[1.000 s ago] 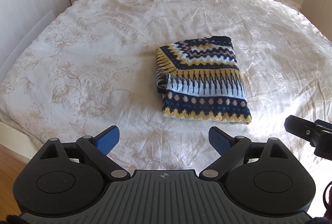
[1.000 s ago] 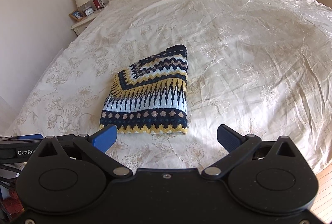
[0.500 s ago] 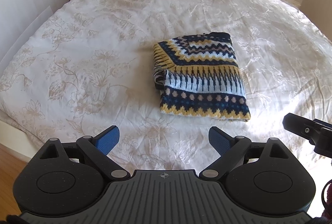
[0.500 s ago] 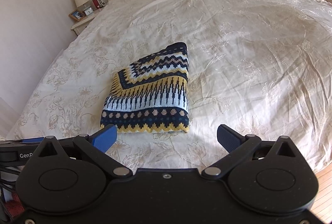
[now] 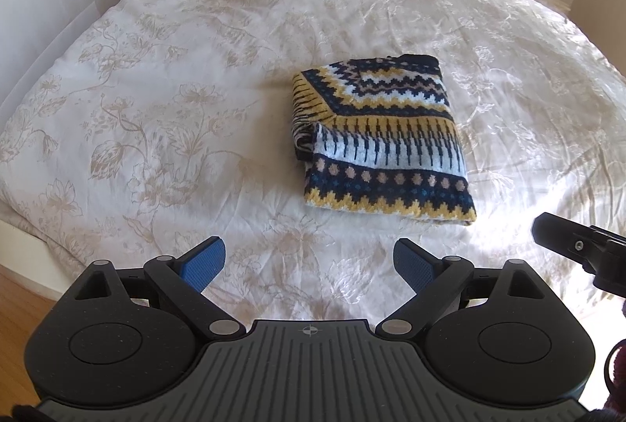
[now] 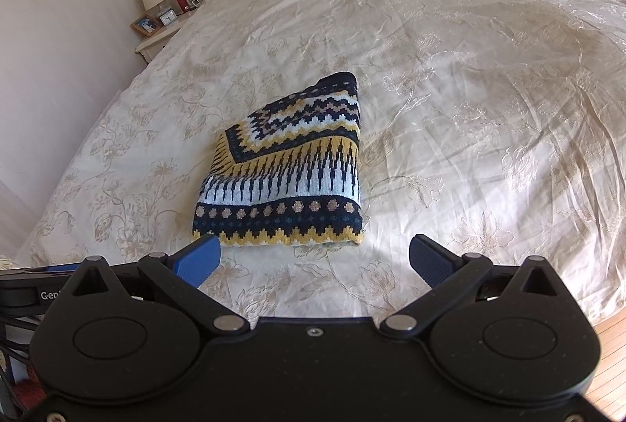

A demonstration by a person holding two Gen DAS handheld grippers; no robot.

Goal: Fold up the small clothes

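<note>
Over the foot edge of the bed (image 5: 164, 101), the left gripper (image 5: 309, 263) hangs released, nothing between its blue pads, the folded sweater (image 5: 381, 144) lying flat mid-bed beyond. From the right wrist, the right gripper (image 6: 313, 259) gapes wide too, sweater (image 6: 289, 175) just ahead, apart.

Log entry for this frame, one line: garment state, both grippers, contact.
garment: patterned knit folded, flat on bed cover | left gripper: open, empty | right gripper: open, empty | contact: none, both short of knit
</note>
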